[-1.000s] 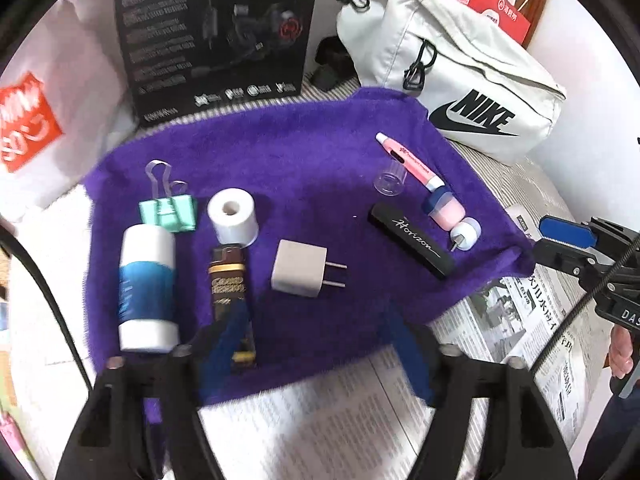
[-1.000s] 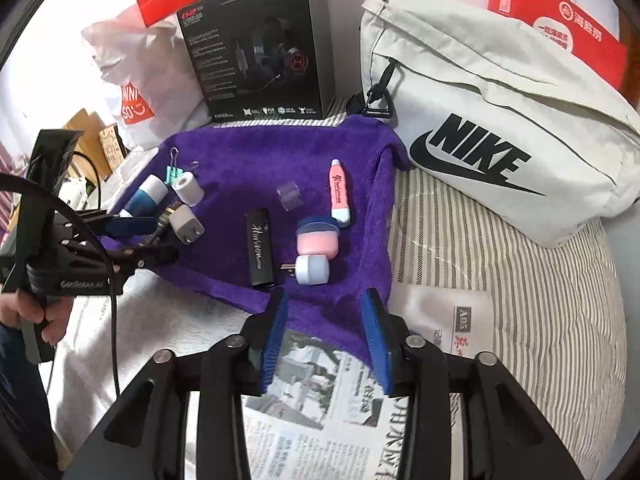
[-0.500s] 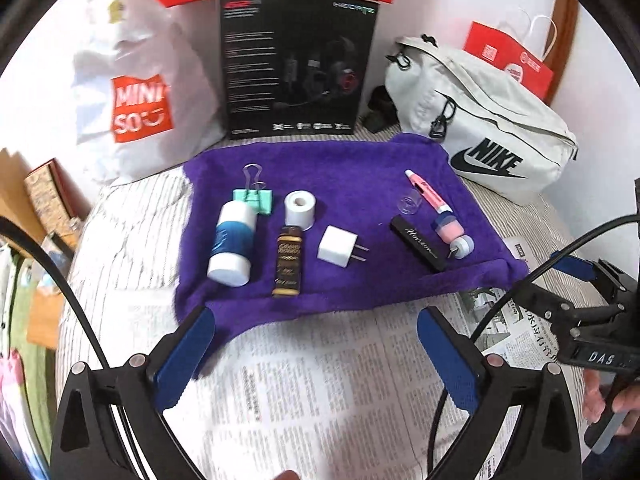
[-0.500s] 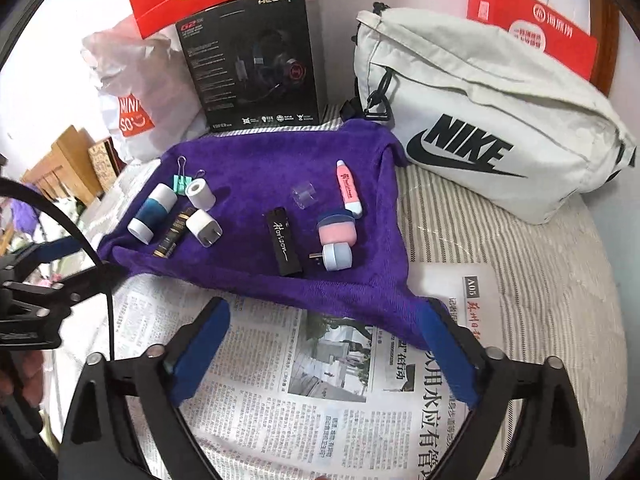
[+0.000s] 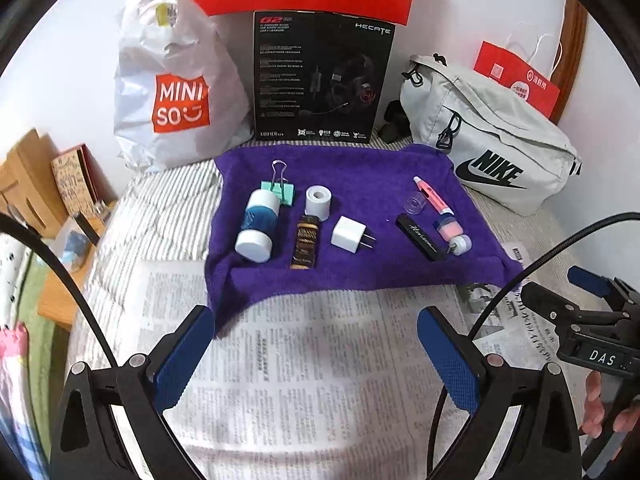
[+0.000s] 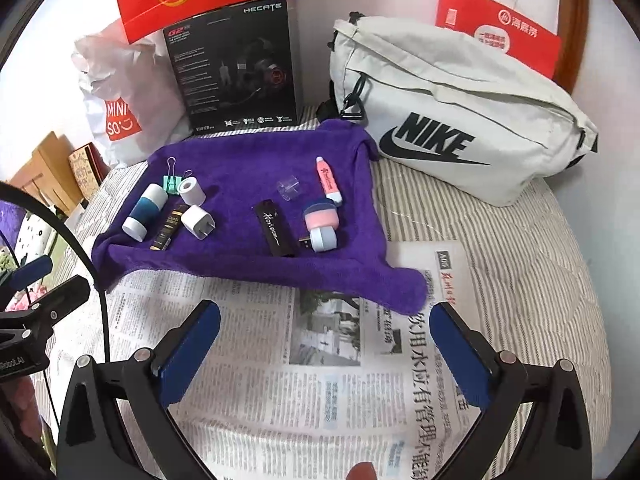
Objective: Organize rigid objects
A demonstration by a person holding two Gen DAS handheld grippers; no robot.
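- While both tools hang over the newspaper (image 5: 304, 364) in front of the purple towel (image 5: 360, 168), the left gripper (image 5: 316, 356) has its blue pads spread wide with nothing between them, and the right gripper (image 6: 324, 352) is spread the same way, also bare
- Behind the towel, the white Nike bag (image 6: 460, 120) sits at its far right corner, and the black headset box (image 5: 320, 80) stands at the middle of its far edge, its top covered by a red bag
- On the towel's left part lie a blue-and-white tube (image 5: 258, 222), a green binder clip (image 5: 280, 192) partly behind it, a white tape roll (image 5: 319, 202), a dark brown bar (image 5: 306, 242) with lettering too small to read, and a white plug adapter (image 5: 350, 235)
- On its right part lie a black case (image 6: 274, 232), a pink pen (image 6: 329, 179), a pink-and-blue jar (image 6: 322, 216), a small blue-white piece (image 6: 324, 240) touching it, and a clear cap (image 6: 289, 189) that is hard to make out
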